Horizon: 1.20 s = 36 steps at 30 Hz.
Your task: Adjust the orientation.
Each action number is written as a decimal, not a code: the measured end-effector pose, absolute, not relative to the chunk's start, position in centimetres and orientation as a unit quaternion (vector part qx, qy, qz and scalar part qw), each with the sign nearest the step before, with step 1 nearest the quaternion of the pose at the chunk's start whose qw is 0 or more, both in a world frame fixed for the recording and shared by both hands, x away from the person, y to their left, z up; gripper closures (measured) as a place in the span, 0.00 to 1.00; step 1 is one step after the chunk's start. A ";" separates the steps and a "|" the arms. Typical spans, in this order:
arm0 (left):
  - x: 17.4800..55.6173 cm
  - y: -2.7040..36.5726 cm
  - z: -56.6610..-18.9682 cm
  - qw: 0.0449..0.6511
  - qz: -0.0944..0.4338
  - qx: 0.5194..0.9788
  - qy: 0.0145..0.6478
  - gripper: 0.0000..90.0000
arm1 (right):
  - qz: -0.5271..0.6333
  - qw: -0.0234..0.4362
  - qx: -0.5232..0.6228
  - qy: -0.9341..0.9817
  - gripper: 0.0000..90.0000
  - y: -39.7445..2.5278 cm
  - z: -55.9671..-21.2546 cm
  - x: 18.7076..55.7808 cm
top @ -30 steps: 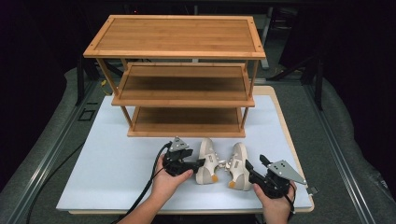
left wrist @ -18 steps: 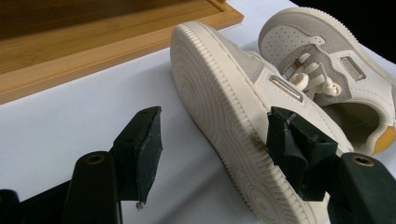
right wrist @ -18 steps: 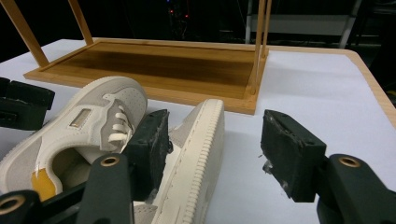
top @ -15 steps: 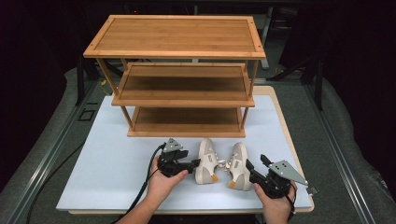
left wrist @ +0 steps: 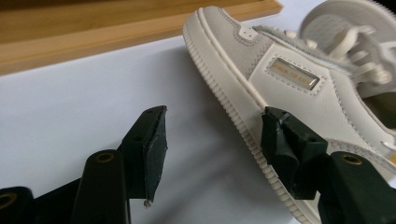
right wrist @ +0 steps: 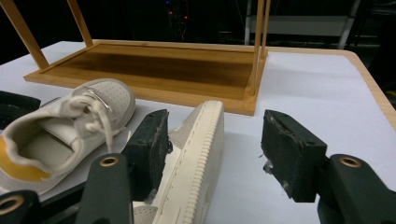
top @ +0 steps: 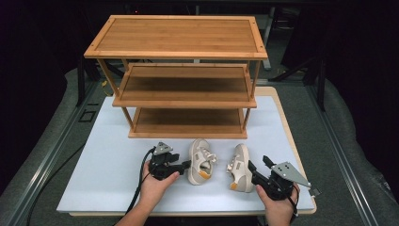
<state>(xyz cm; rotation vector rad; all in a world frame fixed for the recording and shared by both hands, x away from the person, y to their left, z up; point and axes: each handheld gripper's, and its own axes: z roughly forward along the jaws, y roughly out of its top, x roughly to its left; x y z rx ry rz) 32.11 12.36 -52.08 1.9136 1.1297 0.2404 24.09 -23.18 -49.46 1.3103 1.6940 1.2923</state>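
Two small beige shoes lie on the white table in front of a bamboo rack (top: 181, 101). The left shoe (top: 200, 161) stands upright, and its ribbed sole (left wrist: 243, 121) runs just past my left gripper's right jaw. My left gripper (top: 185, 165) (left wrist: 212, 140) is open with only bare table between its jaws. The right shoe (top: 240, 167) is tipped on its side. Its sole edge (right wrist: 203, 149) lies between the jaws of my open right gripper (top: 251, 170) (right wrist: 218, 142), close to the left jaw. The left shoe (right wrist: 70, 126) also appears at the left of the right gripper view.
The rack has three shelves; its lowest shelf (right wrist: 159, 65) sits almost on the table, just behind the shoes. The table's wooden edge (top: 287, 132) runs along the right. Open white surface (top: 108, 165) spreads to the left of my left hand.
My left gripper has shifted a little to the left, away from the left shoe. The right gripper and both shoes have stayed about where they were.
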 end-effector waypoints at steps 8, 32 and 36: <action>31.8 15.2 -52.2 0.462 0.092 0.739 0.482 0.50 | 0.492 0.316 0.500 0.638 0.46 -23.4 -49.4 24.1; 32.5 11.0 -51.8 0.423 0.084 0.781 0.451 0.66 | 0.494 0.314 0.498 0.640 0.46 -23.3 -49.5 24.1; 32.4 11.7 -51.3 0.414 0.103 0.790 0.440 0.77 | 0.492 0.310 0.499 0.642 0.46 -23.4 -49.5 24.1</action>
